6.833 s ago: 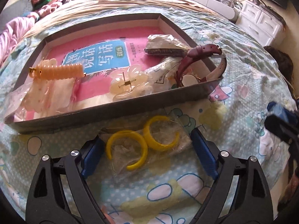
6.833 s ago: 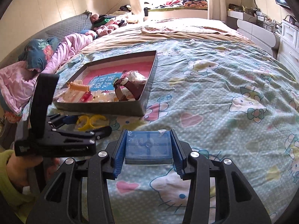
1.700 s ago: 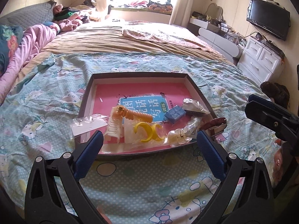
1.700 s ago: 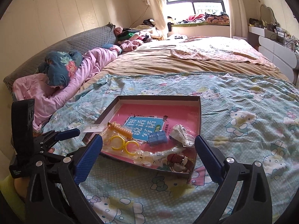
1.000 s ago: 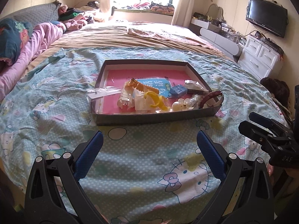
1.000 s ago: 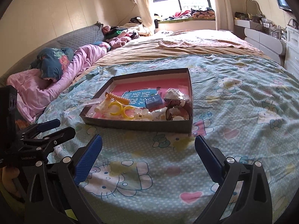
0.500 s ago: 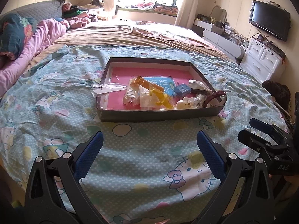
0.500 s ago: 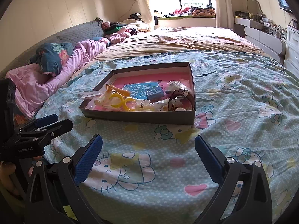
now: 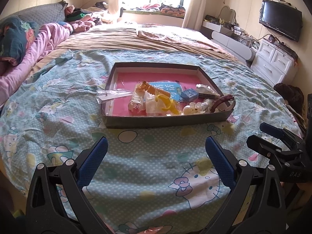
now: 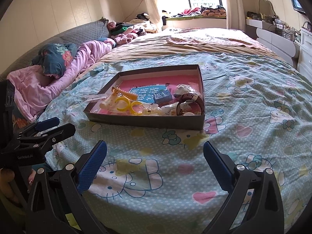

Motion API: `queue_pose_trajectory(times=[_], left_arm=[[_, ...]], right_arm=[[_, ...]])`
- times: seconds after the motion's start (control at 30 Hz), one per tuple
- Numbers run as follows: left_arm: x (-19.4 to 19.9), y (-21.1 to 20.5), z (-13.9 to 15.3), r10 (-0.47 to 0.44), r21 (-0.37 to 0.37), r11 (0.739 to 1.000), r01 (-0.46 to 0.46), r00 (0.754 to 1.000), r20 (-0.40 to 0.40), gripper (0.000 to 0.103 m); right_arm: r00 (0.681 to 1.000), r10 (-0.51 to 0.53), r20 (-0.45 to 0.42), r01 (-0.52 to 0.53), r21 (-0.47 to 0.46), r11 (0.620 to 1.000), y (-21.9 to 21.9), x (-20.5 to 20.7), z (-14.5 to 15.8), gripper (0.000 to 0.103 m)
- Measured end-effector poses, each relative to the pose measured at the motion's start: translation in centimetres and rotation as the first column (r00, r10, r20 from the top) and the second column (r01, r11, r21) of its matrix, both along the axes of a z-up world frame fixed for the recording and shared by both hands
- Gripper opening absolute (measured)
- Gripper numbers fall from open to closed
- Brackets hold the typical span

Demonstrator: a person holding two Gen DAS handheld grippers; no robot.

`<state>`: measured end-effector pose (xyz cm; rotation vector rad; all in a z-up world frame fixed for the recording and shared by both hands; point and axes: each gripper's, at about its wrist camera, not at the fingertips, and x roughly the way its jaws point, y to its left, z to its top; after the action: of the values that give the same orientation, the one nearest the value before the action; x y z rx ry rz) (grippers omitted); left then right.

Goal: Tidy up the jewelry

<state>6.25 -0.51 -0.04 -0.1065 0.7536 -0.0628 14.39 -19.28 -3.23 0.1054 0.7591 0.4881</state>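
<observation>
A shallow dark box (image 9: pixel 156 121) (image 10: pixel 148 121) with a pink floor rests on the bed. Inside lie yellow hoops in a clear bag (image 9: pixel 165 103) (image 10: pixel 126 103), an orange spiral clip (image 9: pixel 154 89) (image 10: pixel 124 93), a small blue case (image 9: pixel 188 94) (image 10: pixel 162 98), a maroon watch strap (image 9: pixel 224 101) (image 10: pixel 192 99) and pale bagged pieces. My left gripper (image 9: pixel 156 148) is open and empty, well short of the box. My right gripper (image 10: pixel 155 150) is likewise open and empty, also back from the box's near wall.
The bed wears a light blue cartoon-print sheet (image 9: pixel 156 165) with a tan blanket (image 9: pixel 126 39) behind. Pink bedding (image 10: pixel 58 74) lies along the left. White drawers (image 9: pixel 273 64) and a wall television (image 9: pixel 280 21) stand on the right. A clear packet (image 9: pixel 111 95) hangs over the box's left wall.
Earlier the yellow hoops lay outside the box and my right gripper held the blue case; both now sit in the box. Both grippers have since pulled back, open.
</observation>
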Motion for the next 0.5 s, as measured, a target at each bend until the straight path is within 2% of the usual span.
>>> queue_pose_trajectory(times=[0.5], left_arm=[[-0.08, -0.04, 0.35, -0.002, -0.001, 1.0, 0.002, 1.0, 0.012, 0.094]], right_arm=[[1.0, -0.001, 0.005, 0.001, -0.001, 1.0, -0.01, -0.02, 0.12, 0.099]])
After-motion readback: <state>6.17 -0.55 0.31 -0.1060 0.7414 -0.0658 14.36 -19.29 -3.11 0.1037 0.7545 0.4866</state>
